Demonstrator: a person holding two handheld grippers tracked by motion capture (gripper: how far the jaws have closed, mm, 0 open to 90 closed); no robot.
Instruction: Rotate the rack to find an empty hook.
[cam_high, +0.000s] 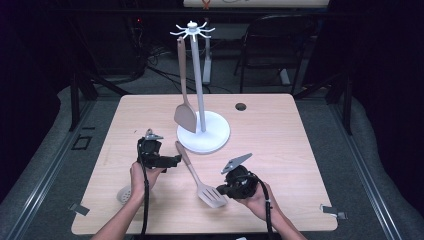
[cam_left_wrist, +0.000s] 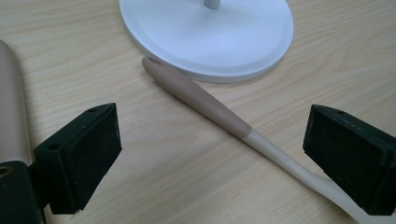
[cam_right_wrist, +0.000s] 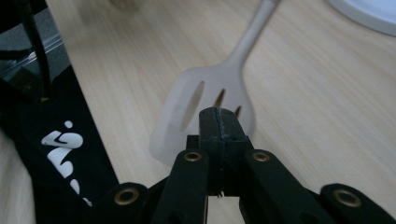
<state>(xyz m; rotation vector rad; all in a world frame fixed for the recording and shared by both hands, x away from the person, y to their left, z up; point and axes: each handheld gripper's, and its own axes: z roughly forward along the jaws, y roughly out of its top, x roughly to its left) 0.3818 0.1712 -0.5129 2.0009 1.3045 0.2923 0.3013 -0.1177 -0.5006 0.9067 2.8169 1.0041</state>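
The slotted spatula (cam_high: 199, 176) lay flat on the table (cam_high: 280, 150), its handle end just beside the base of the white stand (cam_high: 204, 132). The right tongs (cam_right_wrist: 218, 122) were clenched at the blade edge; whether they pinched it, I cannot tell. The left tongs (cam_left_wrist: 210, 149) stood released, wide over the handle. To do this step well, I think the left tongs should come lower, center on the brown grip, then close firmly before any lifting.
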